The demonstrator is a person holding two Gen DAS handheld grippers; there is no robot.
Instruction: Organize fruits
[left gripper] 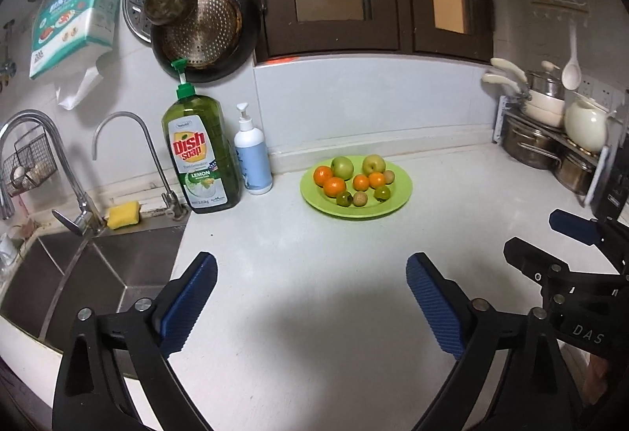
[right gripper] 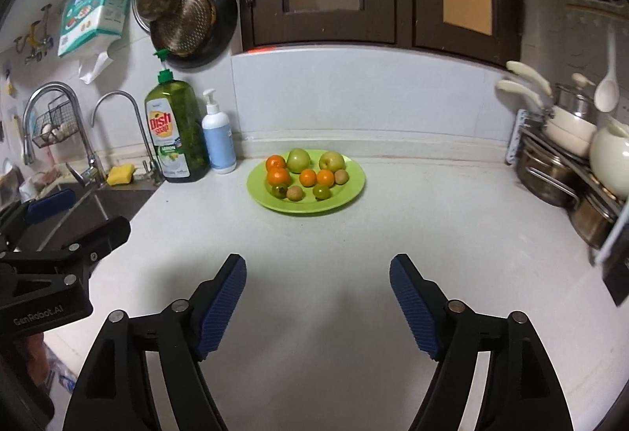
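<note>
In the left wrist view, the left gripper (left gripper: 310, 297) is being held over the white counter (left gripper: 314, 274) with its fingers spread wide and nothing between them. The fruits (left gripper: 354, 181) are being carried by the green plate (left gripper: 401, 195), well ahead, near the dish soap (left gripper: 196, 156).

In the right wrist view, the right gripper (right gripper: 318, 293) is likewise being held wide apart and empty, with the plate (right gripper: 350, 195) ahead; the small brownish fruits are possibly longans.

Glossy green plate (left gripper: 399, 204), brushed-steel sink (left gripper: 118, 274), ribbed blue tongs pads (left gripper: 434, 307)
</note>
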